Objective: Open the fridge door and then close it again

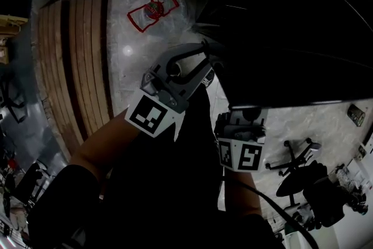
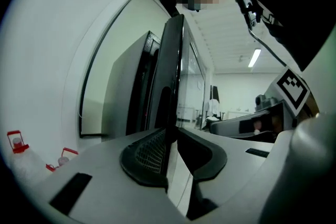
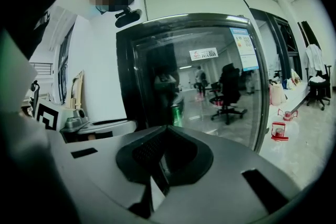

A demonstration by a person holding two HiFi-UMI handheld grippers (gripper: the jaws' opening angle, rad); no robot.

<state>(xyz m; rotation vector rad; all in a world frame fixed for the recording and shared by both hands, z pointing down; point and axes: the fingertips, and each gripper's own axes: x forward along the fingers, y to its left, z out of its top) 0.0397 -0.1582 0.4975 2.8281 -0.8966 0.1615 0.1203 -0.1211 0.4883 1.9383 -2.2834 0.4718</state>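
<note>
Black glass fridge door [image 2: 173, 60] stands edge-on straight ahead of the left gripper [image 2: 170, 157]. Its thin dark edge rises from between the two grey fingers [image 2: 144, 157], which pinch it from either side. In the head view the left gripper [image 1: 192, 64] reaches up to the near edge of the dark door [image 1: 291, 26], with the person's bare forearm behind it.

The right gripper [image 1: 242, 125] hangs lower, just under the door's edge. In its own view the right gripper [image 3: 165, 157] has its fingers [image 3: 142, 152] pressed together with nothing between them. The door's glossy face [image 3: 194, 81] stands just beyond their tips, filling the view ahead and mirroring the room. Whether they touch the glass cannot be told.

Beyond the left fingers, on the pale glossy floor [image 1: 125, 67], lie clear plastic bags with red and white print [image 1: 152, 10], beside brown wooden slats [image 1: 76, 61]. A black office chair [image 1: 297, 169] stands past the right gripper.
</note>
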